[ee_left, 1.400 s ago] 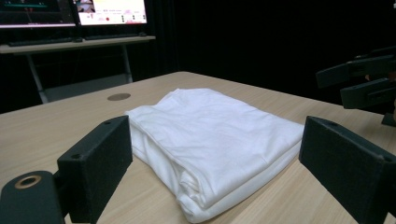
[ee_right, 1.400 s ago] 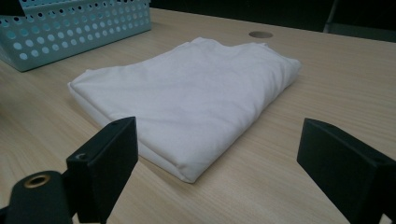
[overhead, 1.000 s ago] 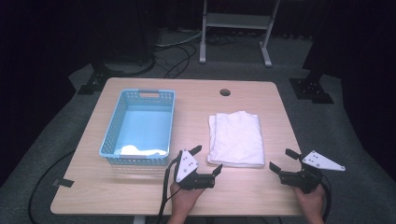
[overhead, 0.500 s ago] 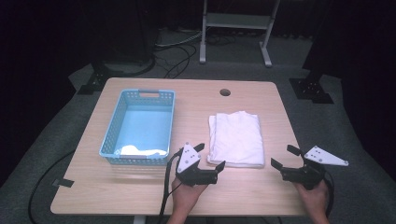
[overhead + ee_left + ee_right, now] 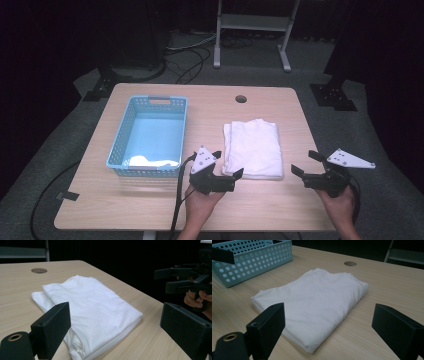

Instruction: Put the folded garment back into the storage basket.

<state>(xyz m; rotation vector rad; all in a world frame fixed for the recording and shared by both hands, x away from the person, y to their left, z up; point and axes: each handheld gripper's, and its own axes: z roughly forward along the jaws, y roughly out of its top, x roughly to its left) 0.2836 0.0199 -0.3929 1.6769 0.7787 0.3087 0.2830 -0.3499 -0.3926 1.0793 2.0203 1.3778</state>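
A folded white cloth lies flat on the tabletop, right of centre and toward the person's side. It sits between the two grippers, touching neither.

The left gripper is held low just off the cloth's near left corner, its jaws spread wide and pointing across toward the cloth. In the left gripper view the cloth lies between and beyond those jaws, its layered folded edge facing the camera, and the right gripper shows farther off past the tabletop's edge, jaws parted, with fingers wrapped on its handle.

The right gripper is near the cloth's near right corner, a little apart from it, its jaws also wide and aimed left at the cloth. Its grey plate juts out to the right. In the right gripper view the cloth lies ahead of the open jaws, one corner nearest the camera.

A blue basket stands on the left half of the tabletop, apart from the cloth, with something white lying at its near end. The basket shows its perforated wall in the right gripper view. A round hole is set in the tabletop at the far side, beyond the cloth.
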